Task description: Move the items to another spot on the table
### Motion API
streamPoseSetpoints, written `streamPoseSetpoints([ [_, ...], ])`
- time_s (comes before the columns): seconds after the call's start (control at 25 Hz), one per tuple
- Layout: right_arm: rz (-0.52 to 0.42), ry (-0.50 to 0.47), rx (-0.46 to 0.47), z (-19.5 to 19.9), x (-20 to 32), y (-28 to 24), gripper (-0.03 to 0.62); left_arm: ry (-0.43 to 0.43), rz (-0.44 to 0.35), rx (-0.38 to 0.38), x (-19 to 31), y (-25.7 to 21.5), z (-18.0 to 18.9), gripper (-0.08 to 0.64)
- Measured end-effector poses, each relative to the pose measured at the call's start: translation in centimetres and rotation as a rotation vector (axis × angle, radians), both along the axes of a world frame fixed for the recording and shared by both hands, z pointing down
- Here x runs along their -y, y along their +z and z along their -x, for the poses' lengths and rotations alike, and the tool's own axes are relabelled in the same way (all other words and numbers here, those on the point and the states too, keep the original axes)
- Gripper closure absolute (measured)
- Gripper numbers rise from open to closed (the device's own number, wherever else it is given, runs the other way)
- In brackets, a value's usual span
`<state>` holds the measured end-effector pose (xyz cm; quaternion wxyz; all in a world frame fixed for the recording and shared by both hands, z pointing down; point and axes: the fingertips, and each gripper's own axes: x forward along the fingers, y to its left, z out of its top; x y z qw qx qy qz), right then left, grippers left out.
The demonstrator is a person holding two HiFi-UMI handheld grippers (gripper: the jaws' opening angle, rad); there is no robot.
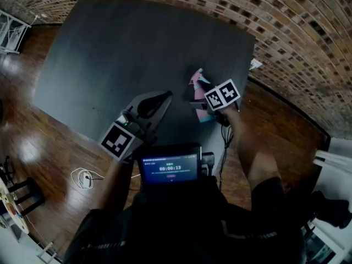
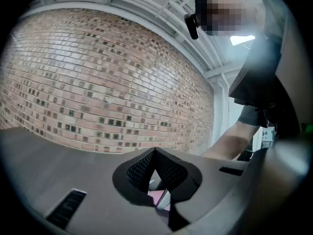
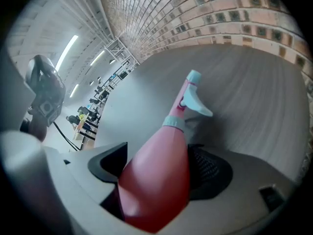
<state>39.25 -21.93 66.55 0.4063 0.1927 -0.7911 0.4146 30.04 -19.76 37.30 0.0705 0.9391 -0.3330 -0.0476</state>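
Observation:
A pink spray bottle (image 1: 196,83) with a pale blue trigger head is held over the right part of the dark grey table (image 1: 110,54). My right gripper (image 1: 200,104) is shut on its body, with the marker cube just behind. In the right gripper view the bottle (image 3: 157,180) fills the space between the jaws of the right gripper (image 3: 159,164), and its nozzle (image 3: 194,77) points away over the tabletop. My left gripper (image 1: 165,97) hovers to the left of the bottle, shut with nothing in it. In its own view the left gripper (image 2: 155,152) is tilted up toward a brick wall.
A screen with a timer (image 1: 169,166) is mounted at the person's chest. A coiled white cable (image 1: 83,176) lies on the wooden floor at the left. A brick wall (image 1: 297,32) curves behind the table's far right edge. A white rack (image 1: 11,29) stands at the far left.

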Motion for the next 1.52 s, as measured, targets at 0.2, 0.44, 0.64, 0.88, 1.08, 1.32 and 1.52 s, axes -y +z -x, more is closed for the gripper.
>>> streamPoseSetpoints([
  [0.2,-0.029,0.0,-0.017,-0.4,0.4,-0.1,0.179,0.004,-0.007,-0.003,-0.2,-0.4,-0.1,0.566],
  [0.44,-0.096,0.035,-0.037,-1.3,1.1,-0.6,0.179,0.006,-0.012,-0.006,-0.2,-0.6,0.3,0.568],
  [0.64,-0.119,0.138,-0.016,-3.3,1.7,-1.3,0.179,0.021,-0.027,-0.015,-0.6,-1.3,0.6,0.566],
  [0.88,-0.173,0.222,-0.034,-5.5,1.1,-2.6,0.179,0.048,-0.037,-0.031,-0.8,-2.1,1.2,0.568],
  [1.08,-0.248,0.331,-0.021,-6.9,0.7,-5.0,0.181,0.108,-0.043,-0.058,-1.1,-2.6,1.2,0.568],
  [1.32,-0.383,0.442,0.05,-9.1,-1.2,-9.6,0.249,0.19,-0.069,-0.066,-2.4,-3.7,-0.1,0.568],
  [1.52,-0.562,0.487,0.159,-10.2,-4.2,-17.4,0.359,0.228,-0.076,-0.053,-5.2,-4.7,-1.6,0.568],
])
